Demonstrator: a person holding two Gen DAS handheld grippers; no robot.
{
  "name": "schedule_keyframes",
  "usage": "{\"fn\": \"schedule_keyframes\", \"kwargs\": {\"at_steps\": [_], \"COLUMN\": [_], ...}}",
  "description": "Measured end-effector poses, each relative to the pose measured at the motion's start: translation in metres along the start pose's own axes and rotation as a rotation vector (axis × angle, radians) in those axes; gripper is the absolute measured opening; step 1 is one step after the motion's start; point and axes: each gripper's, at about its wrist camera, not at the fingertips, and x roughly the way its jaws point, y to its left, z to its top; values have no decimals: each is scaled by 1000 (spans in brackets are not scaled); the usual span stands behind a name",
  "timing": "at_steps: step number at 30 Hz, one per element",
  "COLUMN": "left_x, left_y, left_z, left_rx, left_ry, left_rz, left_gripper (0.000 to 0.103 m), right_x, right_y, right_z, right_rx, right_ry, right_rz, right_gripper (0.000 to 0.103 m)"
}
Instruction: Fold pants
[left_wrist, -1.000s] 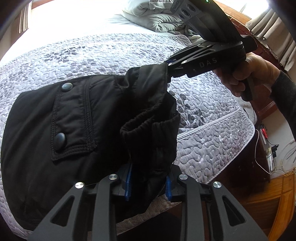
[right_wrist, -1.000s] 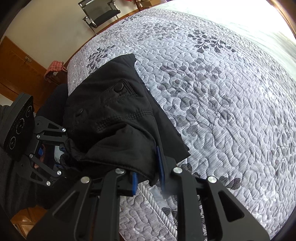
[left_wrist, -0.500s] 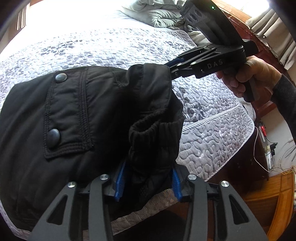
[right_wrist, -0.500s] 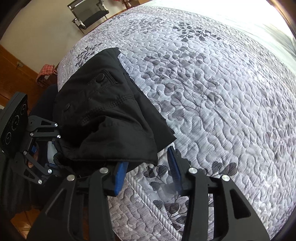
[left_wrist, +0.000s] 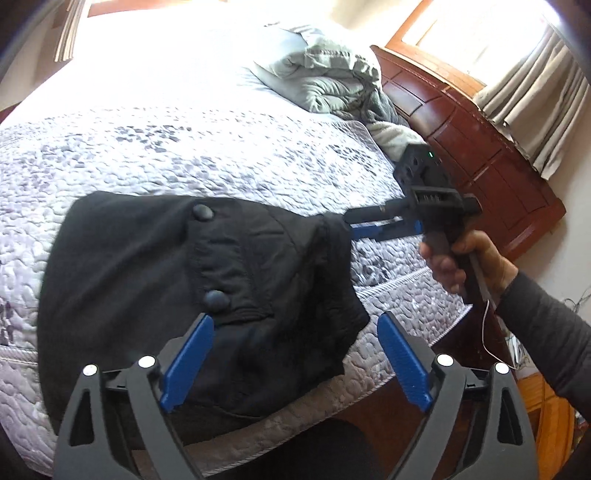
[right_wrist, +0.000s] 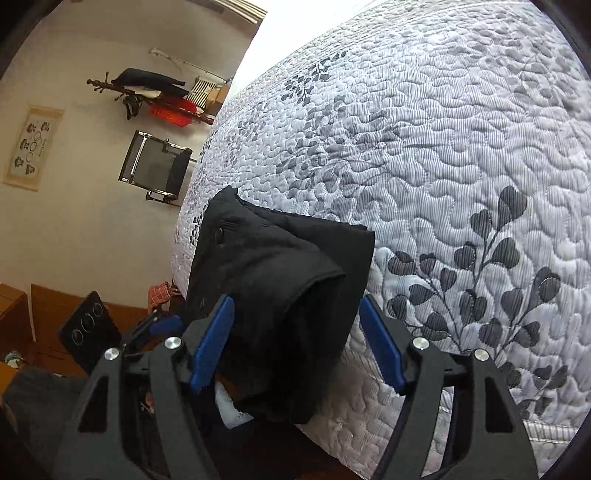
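1. The left gripper (left_wrist: 295, 365) is standing with its jaws released. They have just been opening, and the blue pads (left_wrist: 188, 363) are not pressing on anything; the near edge of the pants (left_wrist: 207, 306) is lying between them, loose.
2. The right gripper (right_wrist: 297, 341) is also released. Its jaws have just been opening too, and the thick folded end of the pants (right_wrist: 280, 295) is sitting between the pads without being squeezed.
3. The pants are lying as a folded black bundle at the near edge of the bed (left_wrist: 221, 147), with the pocket flap and two snap buttons facing up.
4. What could go wrong, as I judge it: the near part of the bundle is hanging a little over the bed edge, so it may be sliding off or opening again now that nothing is holding it. The fabric looks thick and springy, so the top layer may be lifting. An open pad may also be catching a fold when a gripper is pulling back.
5. The left wrist view is showing the hand (left_wrist: 465, 266) holding the right gripper, a headboard (left_wrist: 480, 147) and a crumpled duvet (left_wrist: 325, 81) at the far right. The right wrist view is showing instead the stacked layers from the side, a chair (right_wrist: 155, 166) and a coat rack (right_wrist: 147, 88) at the far left.
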Motion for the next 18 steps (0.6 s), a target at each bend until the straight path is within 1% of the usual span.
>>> {"fn": "schedule_keyframes", "kwargs": {"at_steps": [3,6,8,9,10,11,12,13,14,16,18], "left_x": [-4,-1,1,4,7,11,14,16,17,21,24], "left_y": [28,53,69,77,85,91,97,102,107,111,109], "left_z": [4,6,3,2,1,0,-1,-2,-2,-1,-1], "left_rx": [-4,-16,-23,-26,-29,-36,-48,-58,-66,-69,-63], "left_ry": [3,16,18,18,23,28,31,31,31,36,45], "left_rz": [72,129,179,218,261,309,345,368,384,401,414], "left_gripper": [94,94,93,93,92,92,92,92,92,93,93], "right_x": [12,22,25,26,26,25,25,26,30,42,45], "right_y": [0,4,9,12,18,19,19,16,10,-2,-8], "right_z": [-3,0,4,5,6,6,6,6,6,4,1], "right_rx": [11,7,-10,-28,-59,-78,-86,-87,-80,-59,-28], "right_ry": [-15,-28,-38,-45,-59,-77,-102,-114,-111,-87,-90], "right_rz": [23,40,48,47,49,65,75,67,47,-15,-43], "right_gripper": [69,66,57,54,40,32,29,25,22,22,35]}}
